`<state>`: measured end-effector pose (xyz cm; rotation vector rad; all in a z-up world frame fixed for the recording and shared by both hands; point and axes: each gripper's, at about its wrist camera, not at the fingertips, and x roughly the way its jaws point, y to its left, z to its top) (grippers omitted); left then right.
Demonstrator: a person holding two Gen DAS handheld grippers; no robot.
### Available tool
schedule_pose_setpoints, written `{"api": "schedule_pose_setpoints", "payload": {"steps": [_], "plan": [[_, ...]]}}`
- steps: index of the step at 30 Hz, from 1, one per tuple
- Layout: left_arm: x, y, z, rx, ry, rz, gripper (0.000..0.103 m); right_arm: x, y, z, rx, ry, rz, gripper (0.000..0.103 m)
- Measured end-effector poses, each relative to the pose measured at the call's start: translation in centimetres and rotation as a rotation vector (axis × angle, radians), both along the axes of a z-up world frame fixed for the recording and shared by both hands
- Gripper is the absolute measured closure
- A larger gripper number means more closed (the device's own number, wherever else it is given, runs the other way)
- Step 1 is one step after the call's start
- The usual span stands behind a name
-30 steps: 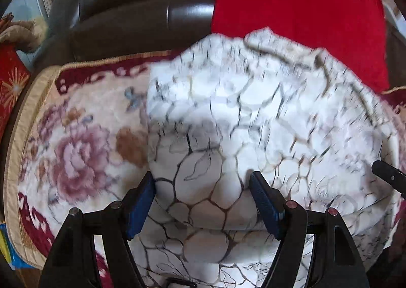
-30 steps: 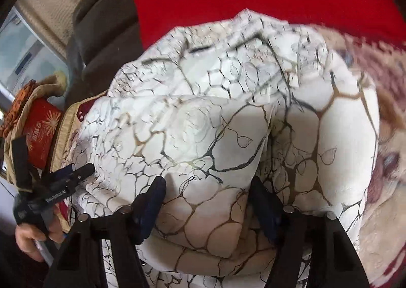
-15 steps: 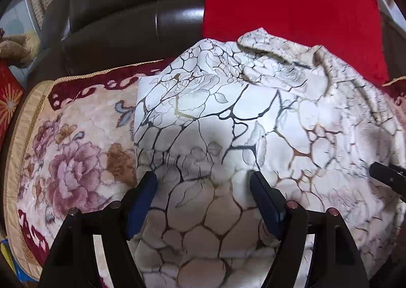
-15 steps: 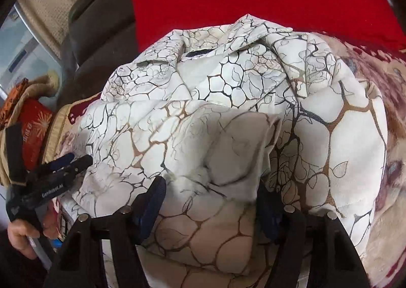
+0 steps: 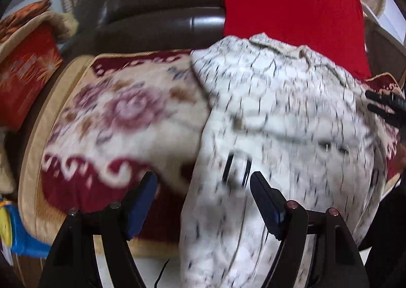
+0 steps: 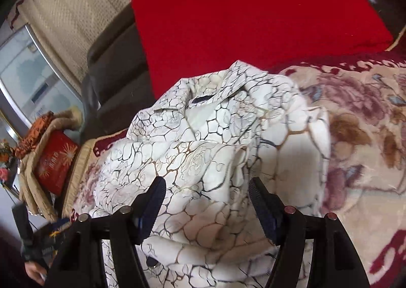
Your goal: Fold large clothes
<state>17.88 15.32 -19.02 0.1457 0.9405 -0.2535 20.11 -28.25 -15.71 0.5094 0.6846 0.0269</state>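
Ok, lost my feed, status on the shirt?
Both tongs, left and right, open, gripping nothing. Shirt rumpled on sofa cover. Nothing in the way.

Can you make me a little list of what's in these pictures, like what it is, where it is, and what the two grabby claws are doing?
garment: white shirt with a dark crackle print, partly folded, collar away from the cameras
surface: floral cushion cover on a dark sofa
behind it: red cloth against the sofa back
left gripper: jaws apart, shirt edge between them, view blurred
right gripper: jaws apart over the shirt, not pinching it
at the side: red box
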Motion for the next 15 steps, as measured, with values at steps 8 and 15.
{"api": "schedule_pose_setpoints", "payload": {"steps": [8,15], "plan": [[-4.2,1.1,-2.3,-0.004,0.019,0.068,0.027,-0.8,2.9,-3.0,-0.176,0.148,0.022,0.031],[-6.3,0.0,0.0,0.029,-0.086,0.062,0.027,-4.0,3.4,-2.1,-0.107,0.068,0.051,0.031]]}}
